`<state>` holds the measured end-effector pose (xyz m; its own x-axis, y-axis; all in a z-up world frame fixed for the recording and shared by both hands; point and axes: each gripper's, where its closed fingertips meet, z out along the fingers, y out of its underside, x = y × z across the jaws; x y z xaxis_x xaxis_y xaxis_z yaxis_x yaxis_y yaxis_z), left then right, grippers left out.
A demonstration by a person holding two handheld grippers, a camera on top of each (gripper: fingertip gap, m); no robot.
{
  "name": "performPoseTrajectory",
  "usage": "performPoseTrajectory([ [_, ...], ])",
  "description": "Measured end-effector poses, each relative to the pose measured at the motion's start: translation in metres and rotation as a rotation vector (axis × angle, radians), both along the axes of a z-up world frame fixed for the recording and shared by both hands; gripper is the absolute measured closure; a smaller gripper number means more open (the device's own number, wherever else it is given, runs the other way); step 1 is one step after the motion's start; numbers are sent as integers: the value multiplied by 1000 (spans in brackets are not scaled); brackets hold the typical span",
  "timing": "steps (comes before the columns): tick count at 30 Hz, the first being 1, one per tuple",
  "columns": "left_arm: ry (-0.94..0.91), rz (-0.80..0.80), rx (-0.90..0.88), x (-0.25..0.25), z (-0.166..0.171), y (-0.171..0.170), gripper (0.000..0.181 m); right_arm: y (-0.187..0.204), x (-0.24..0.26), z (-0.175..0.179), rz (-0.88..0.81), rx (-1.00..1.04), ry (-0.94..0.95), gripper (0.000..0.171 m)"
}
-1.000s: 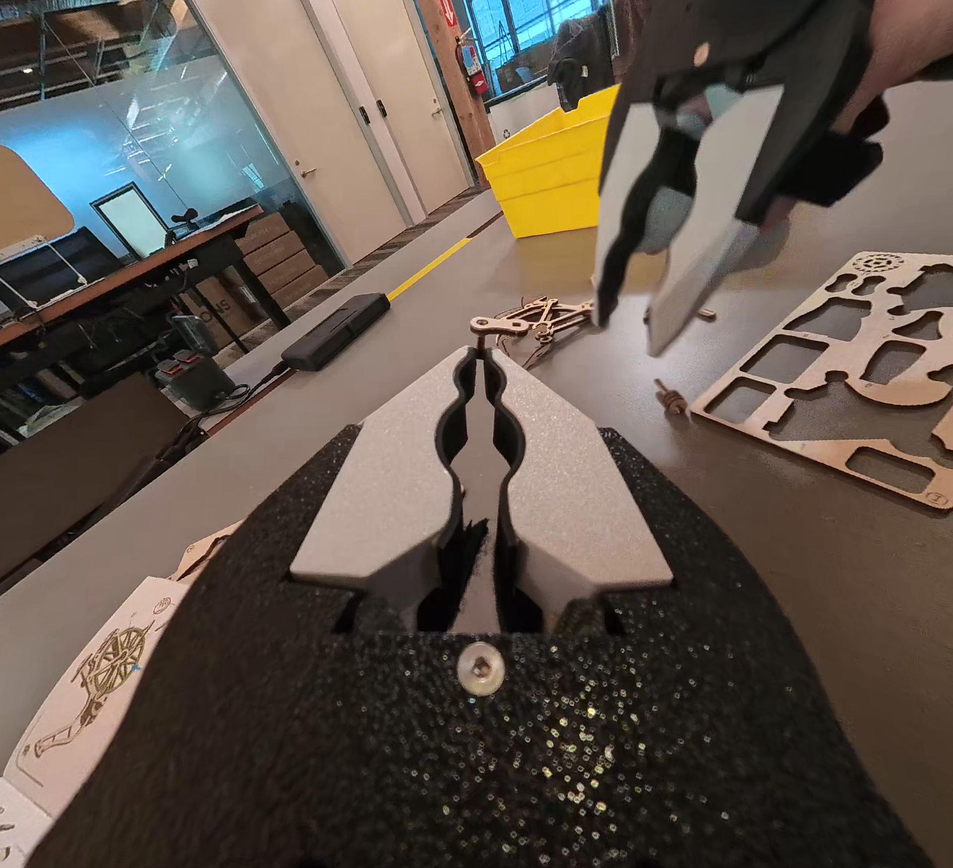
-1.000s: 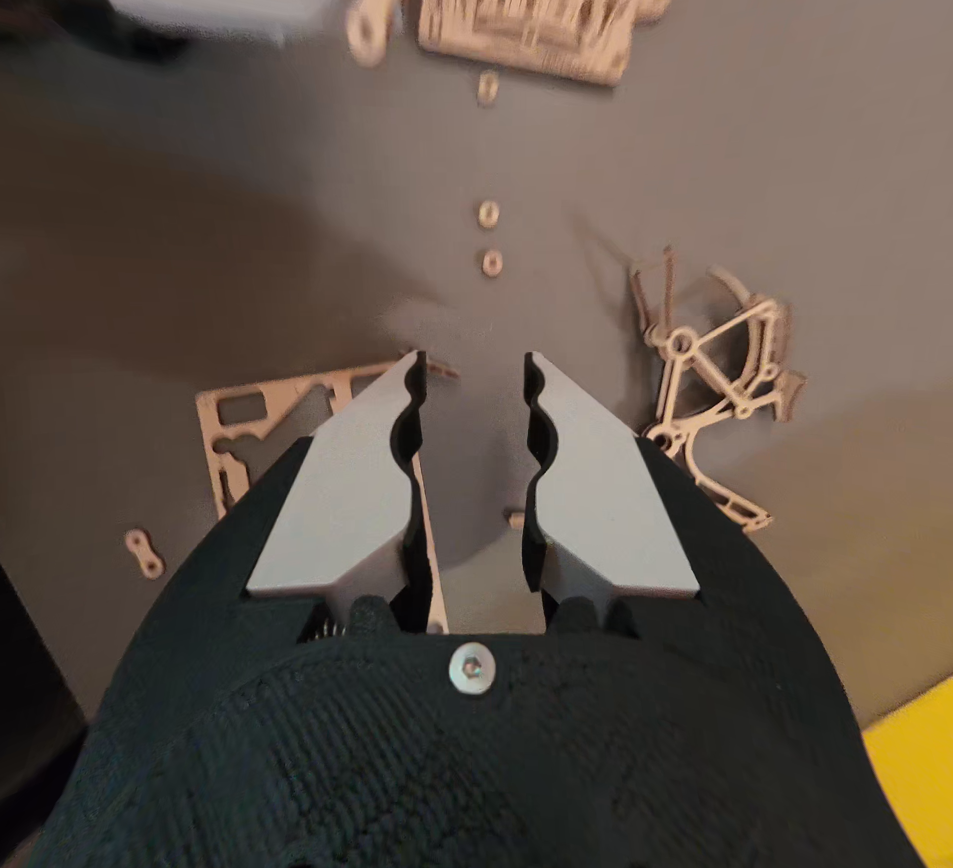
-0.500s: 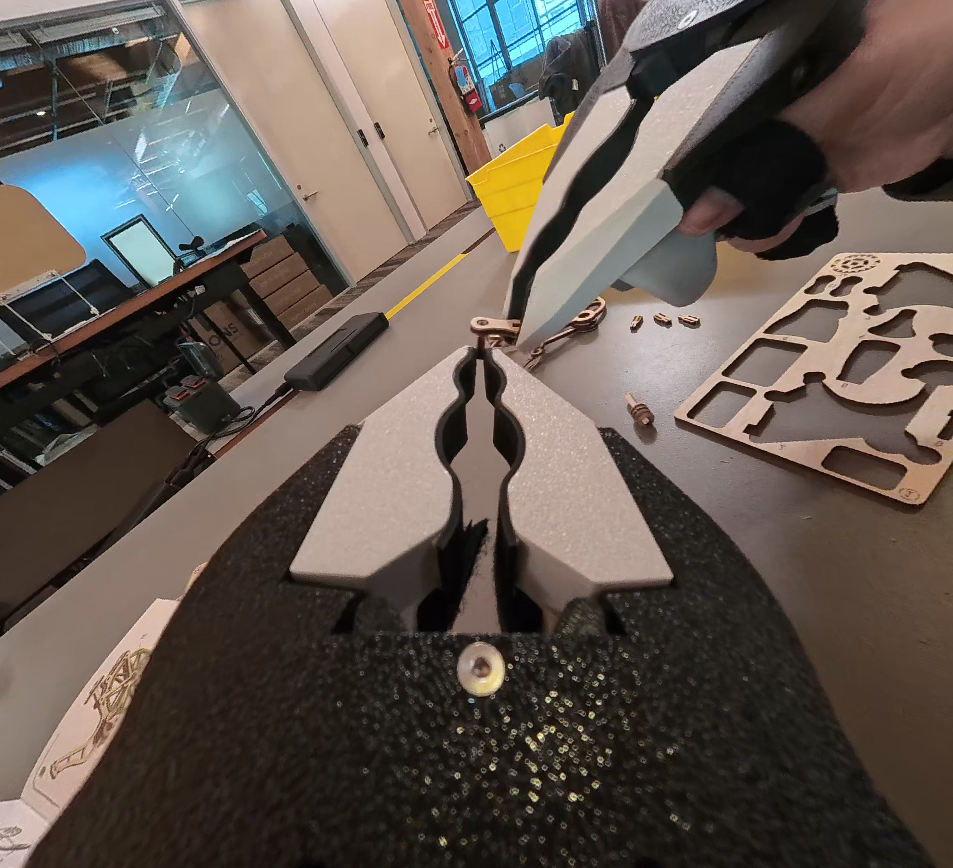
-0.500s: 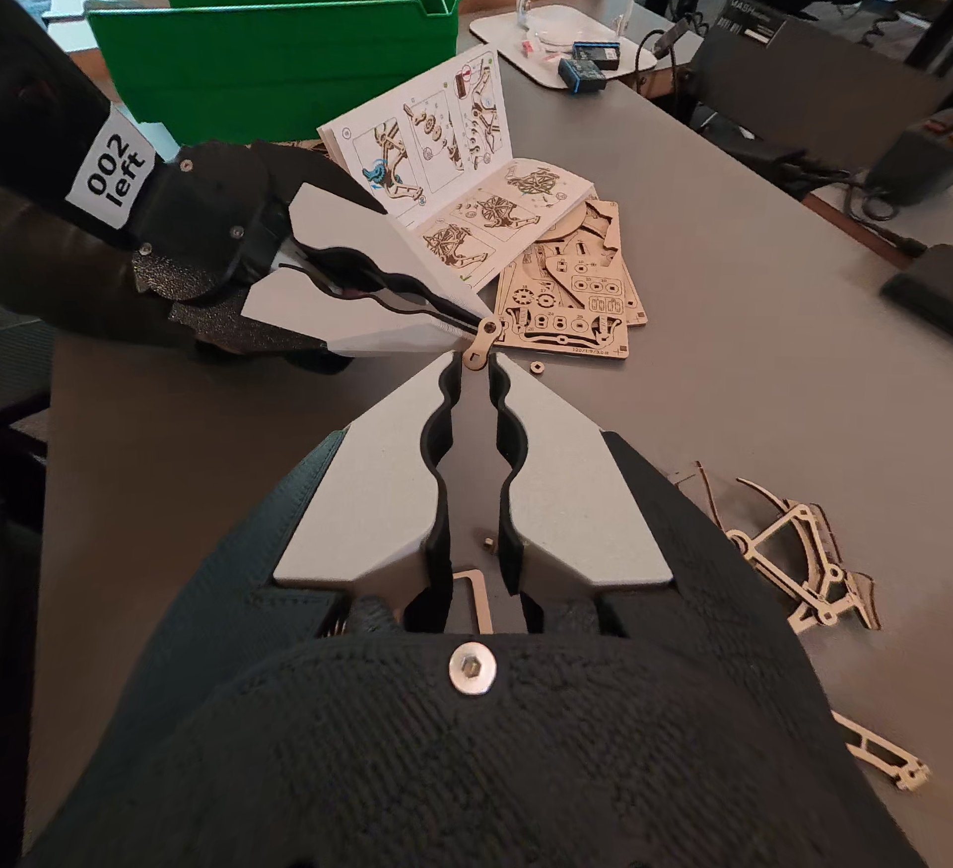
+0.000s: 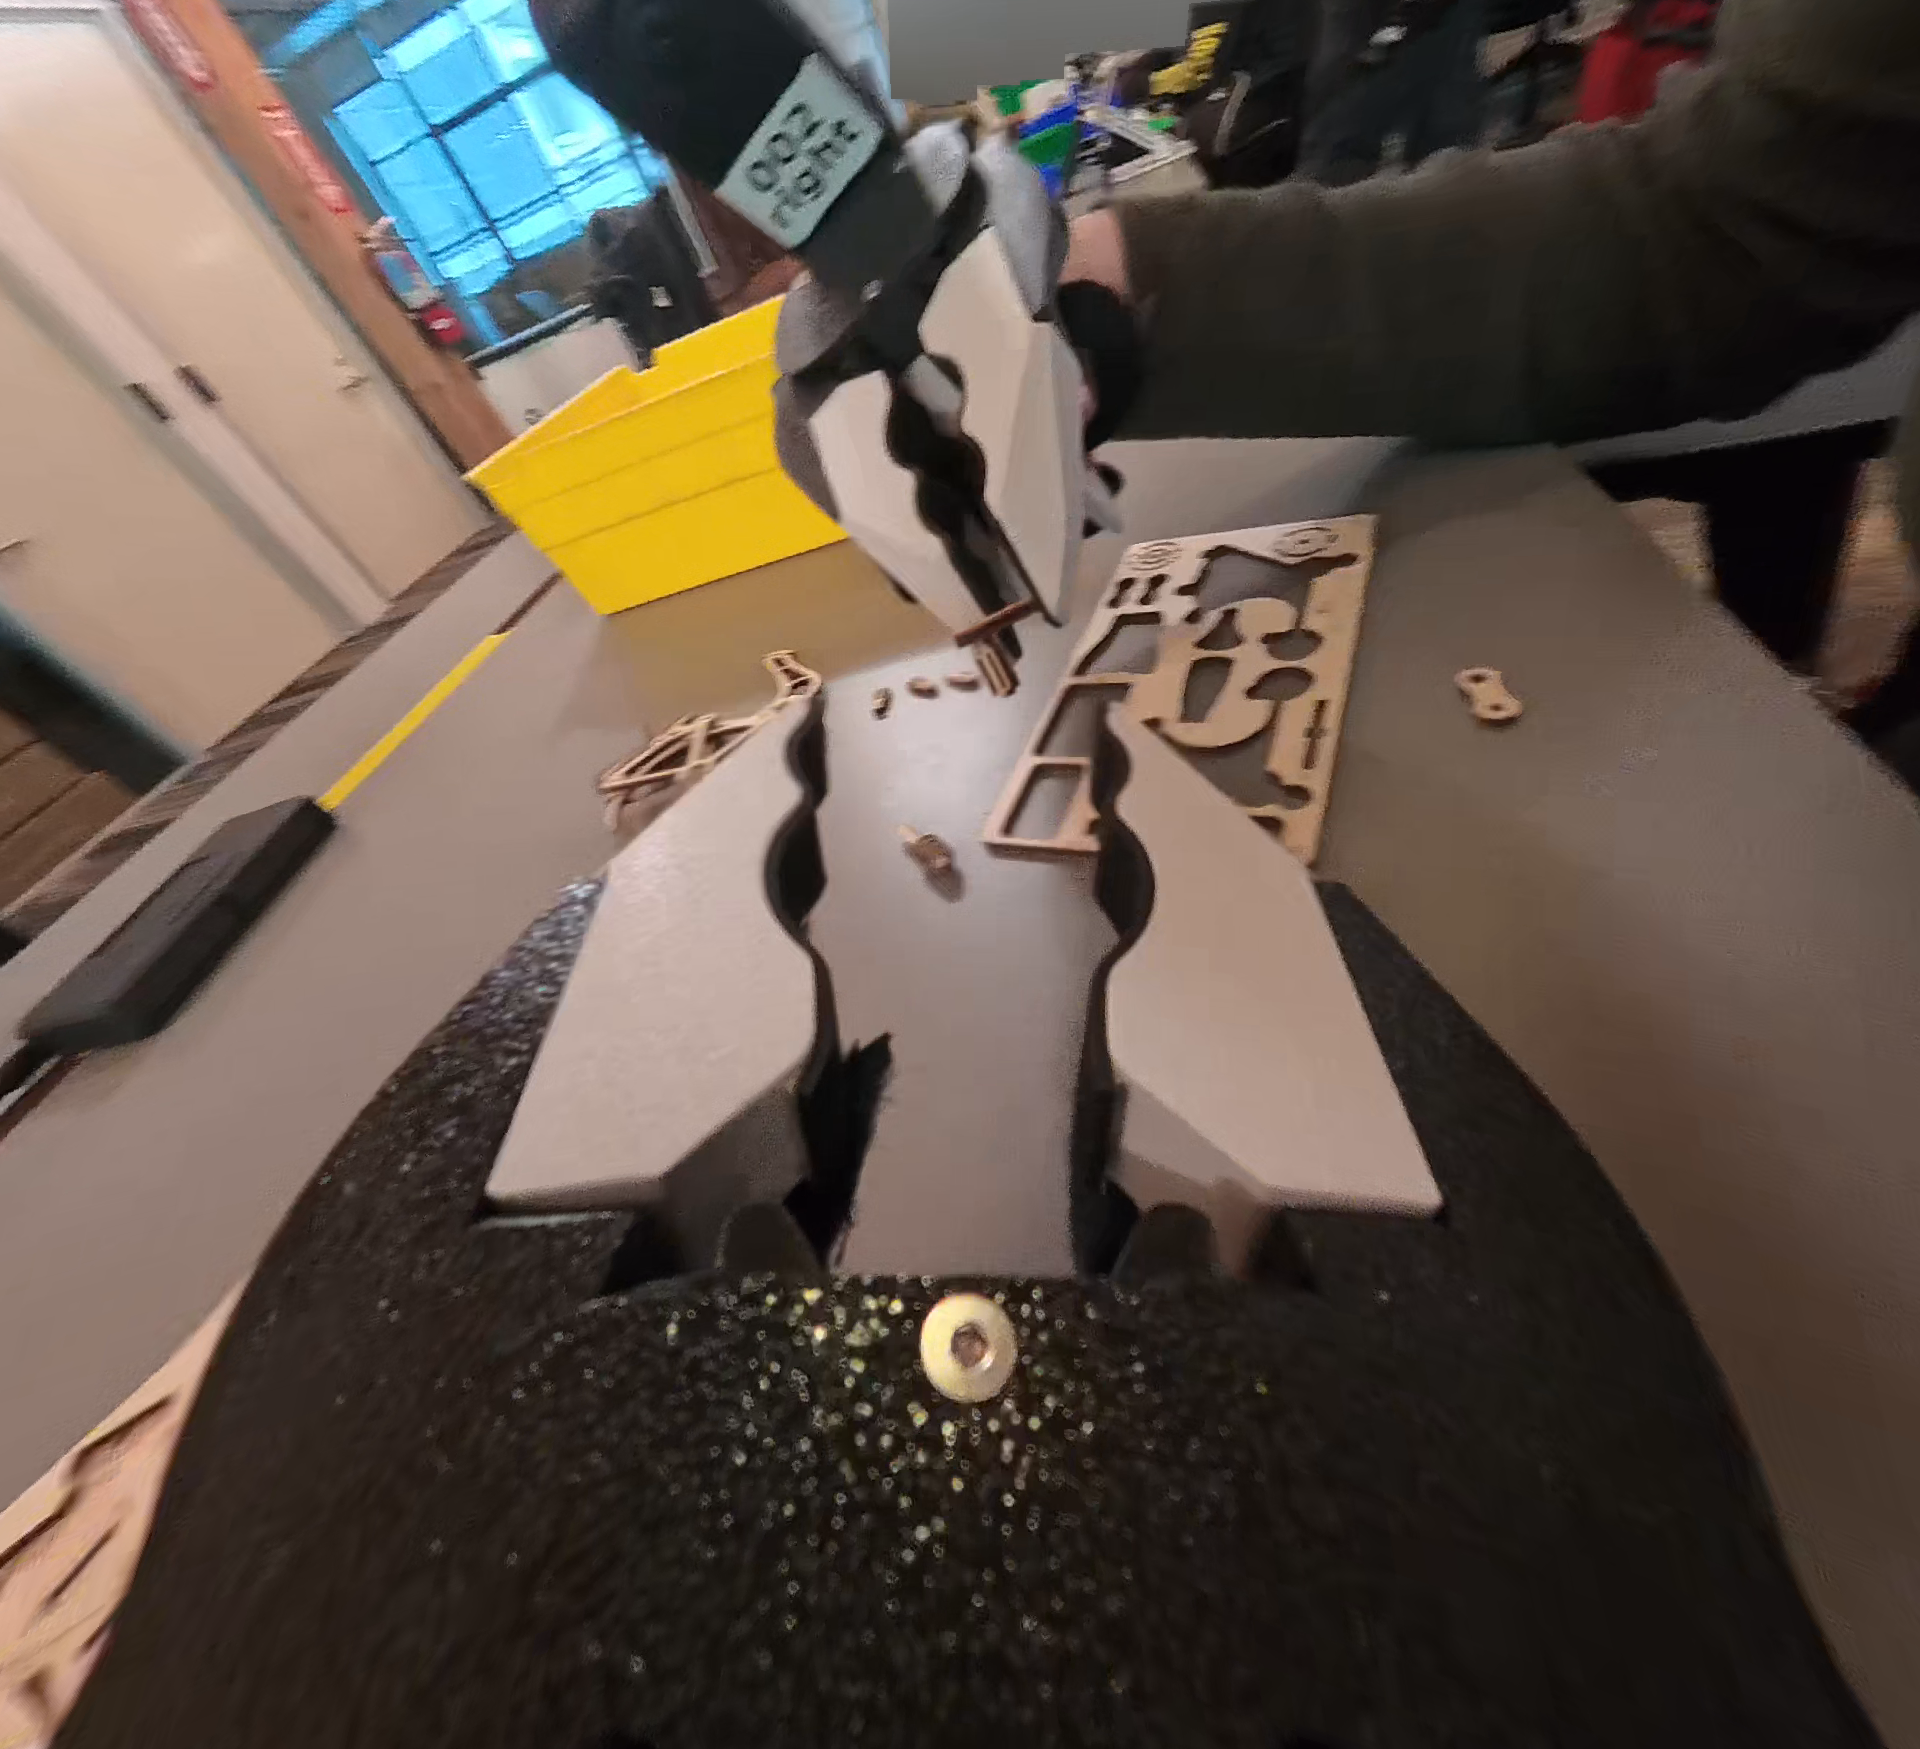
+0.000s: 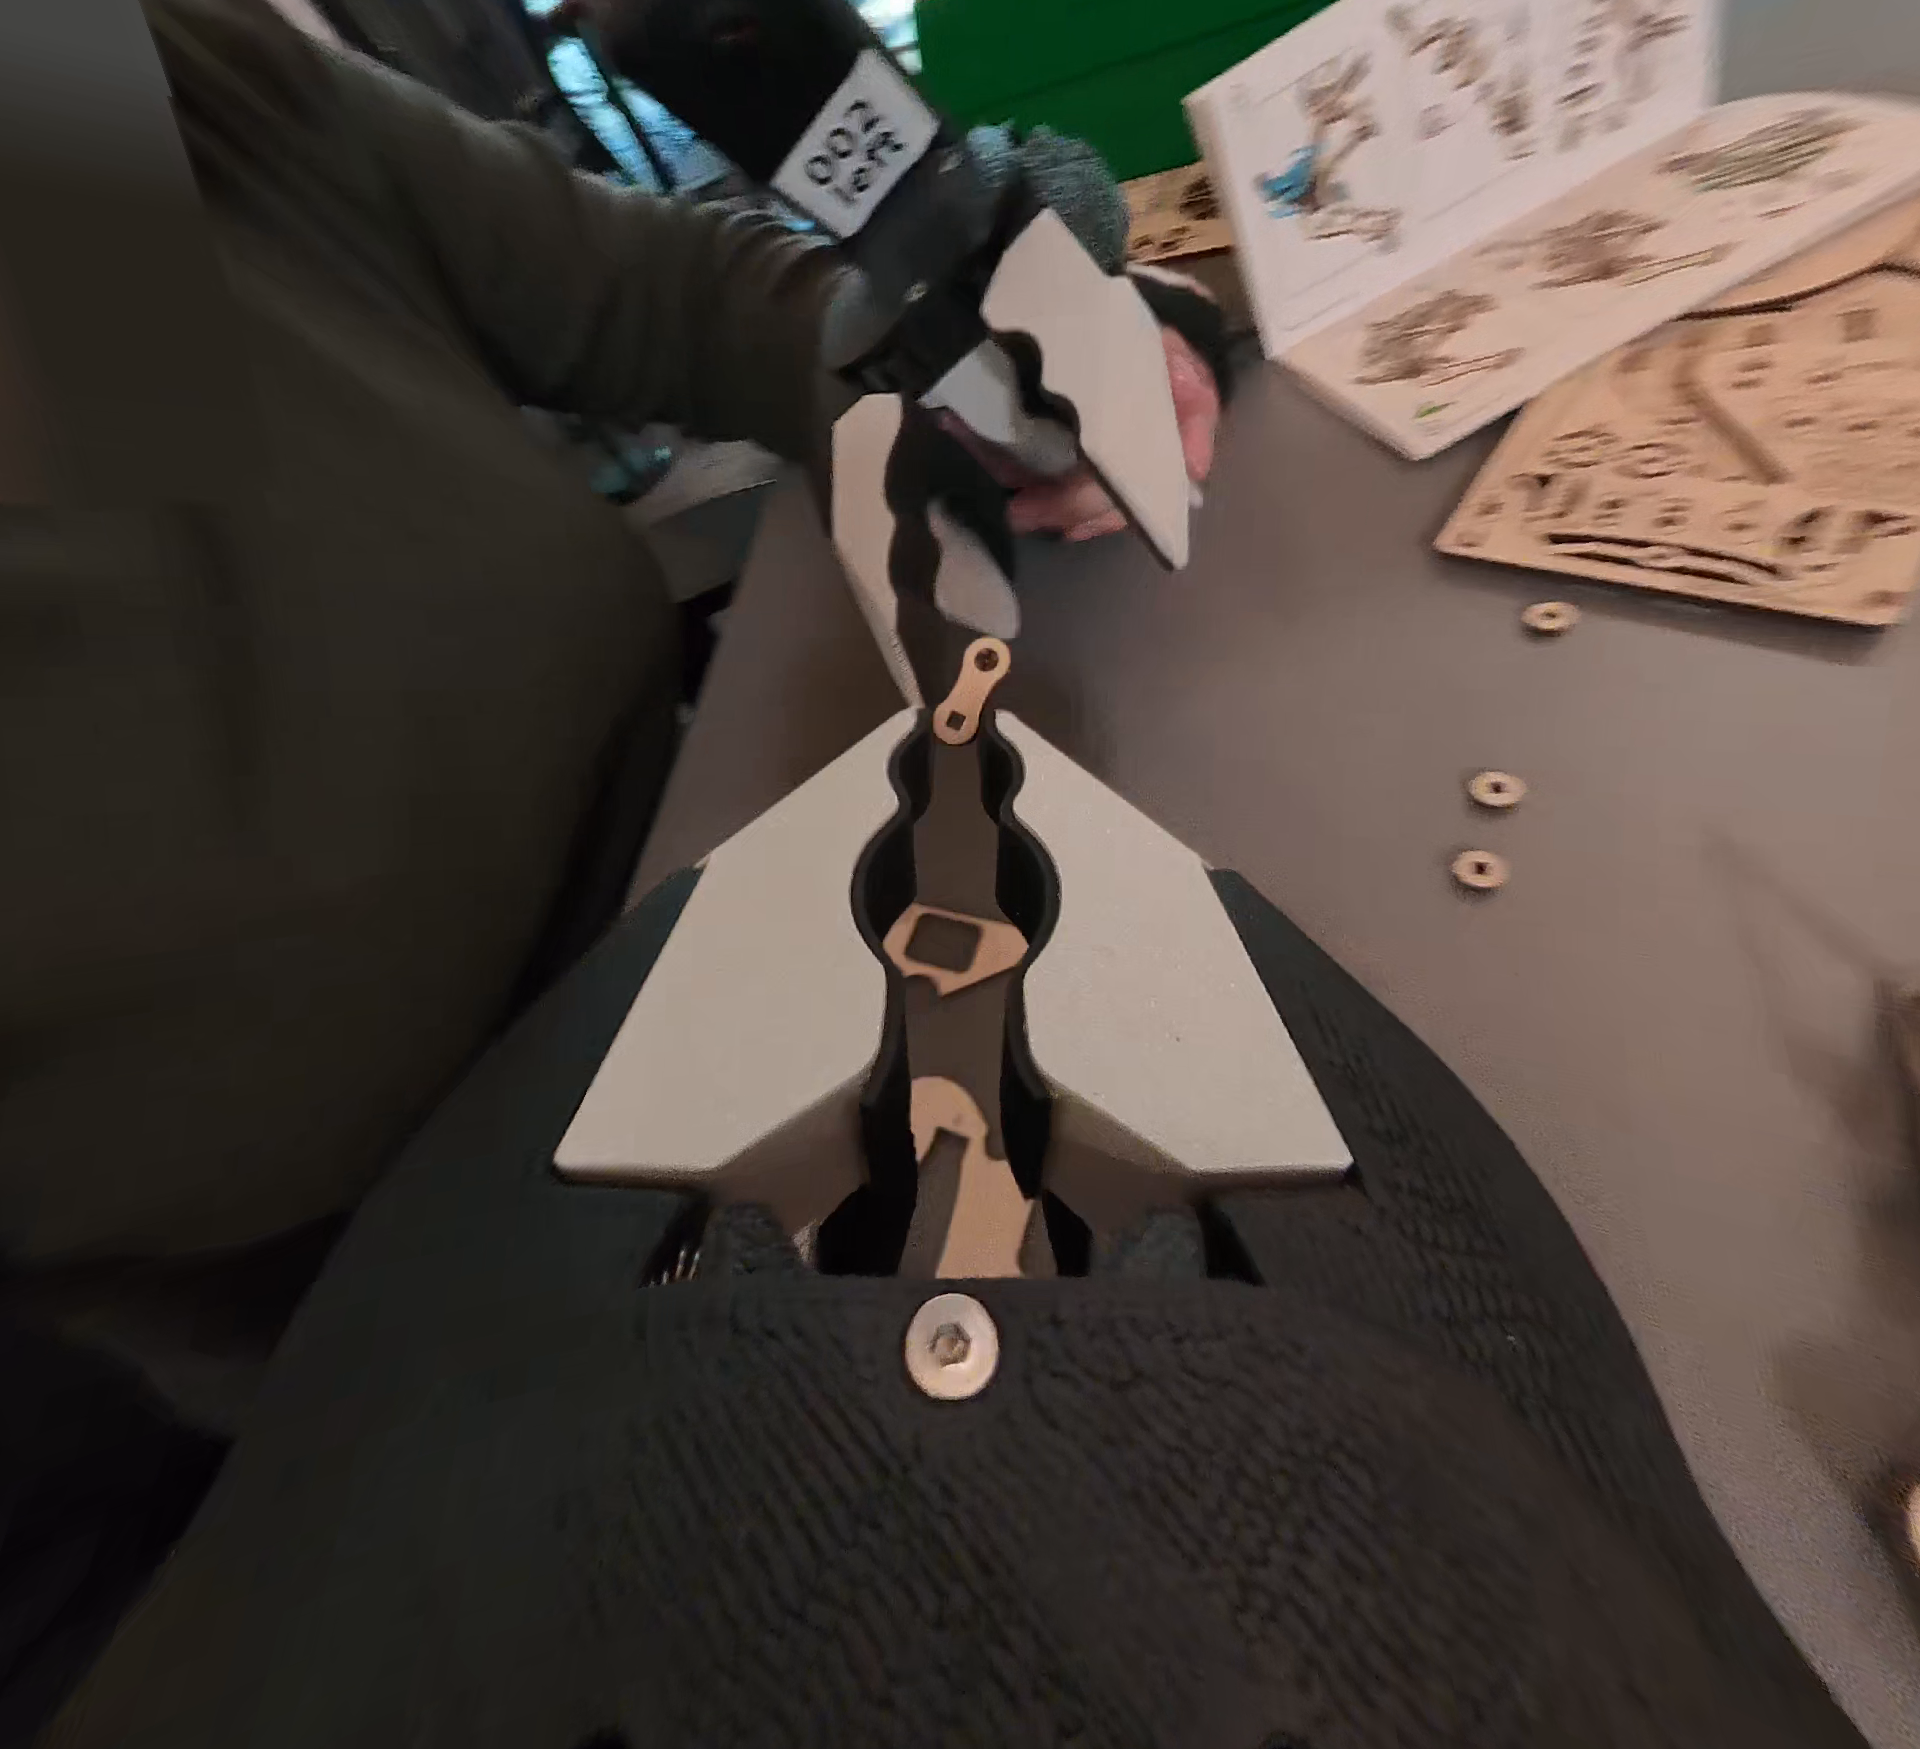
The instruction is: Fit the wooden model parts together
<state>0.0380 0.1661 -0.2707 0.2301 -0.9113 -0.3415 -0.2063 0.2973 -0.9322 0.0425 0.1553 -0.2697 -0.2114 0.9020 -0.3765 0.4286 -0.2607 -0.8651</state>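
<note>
My right gripper (image 6: 956,725) is shut on a small wooden link (image 6: 971,697) that sticks out past its tips. In the left wrist view the right gripper (image 5: 997,603) points down over the table with the link (image 5: 992,627) at its tips. My left gripper (image 5: 961,728) is open and empty, low over the table. In the right wrist view the left gripper (image 6: 1049,608) stands open just beyond the link. A cut-out wooden sheet (image 5: 1195,691) lies under the right gripper. A part-built wooden frame (image 5: 696,749) and a small peg (image 5: 930,852) lie nearby.
A yellow bin (image 5: 665,473) stands at the far table edge and a black box (image 5: 177,920) at the left. An open instruction booklet (image 6: 1507,172), a wooden parts sheet (image 6: 1714,473), loose washers (image 6: 1496,790) and a green bin (image 6: 1143,6) lie beyond. A spare link (image 5: 1491,693) lies right. The tips of both grippers are at nearly the same place. The small peg (image 5: 930,852) is about equally far from each gripper, around 9 centimeters.
The link has passed from my left gripper to my right. The left gripper has opened and let go; the right gripper has closed on the link and swung over the cut-out sheet.
</note>
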Motion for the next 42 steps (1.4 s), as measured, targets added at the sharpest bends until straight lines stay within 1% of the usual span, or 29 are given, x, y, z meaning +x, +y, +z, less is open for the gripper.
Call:
performPoseTrajectory([
  [1,-4,-37,-34,2,0,-7,146,-5,2,-2,31,-12,-3,164],
  [2,-17,-81,-92,4,2,-14,154,-8,3,-5,55,-7,-14,165],
  [3,-40,-115,-160,6,4,-20,158,-11,4,-8,76,10,-25,164],
  [4,-60,-133,-224,8,6,-22,160,-14,5,-10,94,30,-29,164],
  [6,-76,-165,-315,9,7,-25,158,-20,4,-11,125,54,-25,164],
  [14,-33,-273,-544,13,0,-38,157,-29,7,-16,183,188,-40,165],
  [21,-14,-285,-566,13,-3,-41,160,-35,5,-13,203,240,-27,165],
  [25,-10,-304,-588,13,-3,-42,166,-33,5,-9,189,246,-2,164],
  [28,-6,-313,-575,13,-3,-45,168,-34,4,-7,187,257,3,164],
  [33,1,-310,-575,14,-4,-46,177,-36,4,-8,199,263,-3,164],
  [37,8,-305,-568,14,-5,-46,178,-37,4,-9,205,274,-8,165],
  [40,5,-265,-561,15,-6,-41,177,-30,6,-10,166,304,-28,164],
  [42,-2,-267,-572,14,-6,-40,178,-12,12,-12,85,387,-72,163],
])
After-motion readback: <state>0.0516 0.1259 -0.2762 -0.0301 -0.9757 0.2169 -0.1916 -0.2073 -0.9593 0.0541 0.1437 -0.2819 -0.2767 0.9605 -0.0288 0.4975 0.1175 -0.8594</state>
